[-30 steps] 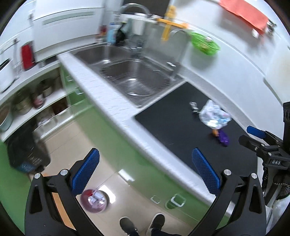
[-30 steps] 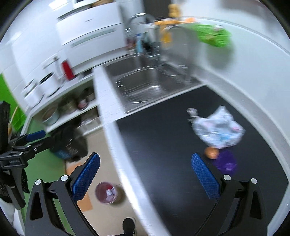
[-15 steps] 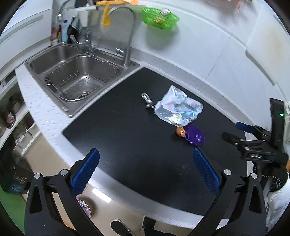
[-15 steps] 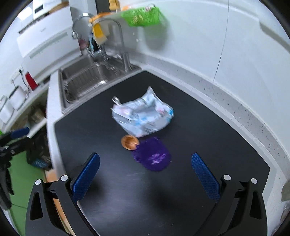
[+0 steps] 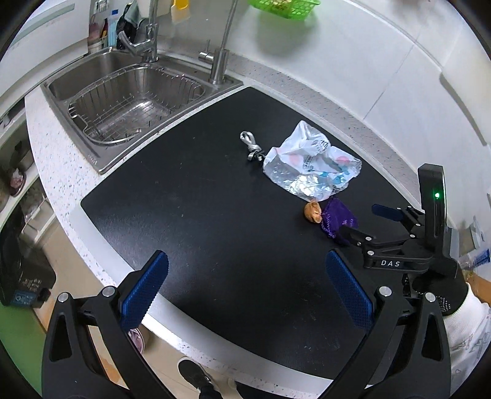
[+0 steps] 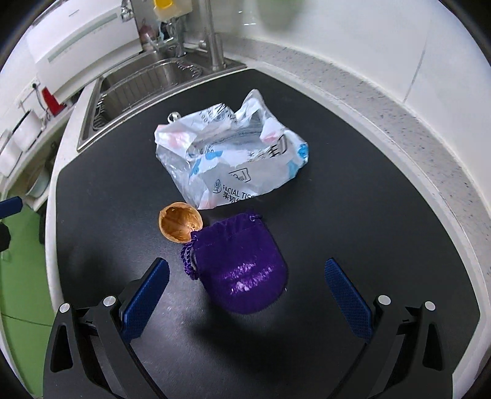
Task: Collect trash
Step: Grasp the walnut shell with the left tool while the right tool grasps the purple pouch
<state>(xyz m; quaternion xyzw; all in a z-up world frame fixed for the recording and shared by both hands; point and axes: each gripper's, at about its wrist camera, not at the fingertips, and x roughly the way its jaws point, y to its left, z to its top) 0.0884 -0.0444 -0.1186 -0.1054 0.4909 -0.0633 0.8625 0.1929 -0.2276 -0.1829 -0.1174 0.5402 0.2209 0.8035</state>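
Now closer over the black mat point(image 6: 353, 184), right gripper point(image 6: 245, 291) spread and empty, purple pouch point(image 6: 242, 264) between its fingers, walnut shell point(image 6: 179, 225) at eleven o'clock, left gripper point(image 5: 245, 294) also spread, farther off.

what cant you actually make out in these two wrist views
- Inside of the purple pouch: its own fabric hides it in both views.
- Metal clip: in the right wrist view the tissue wrapper covers all but its tip.
- Green basket: cut by the left view's top edge; a blur in the right view.
- Floor container: left gripper blocks most of it.
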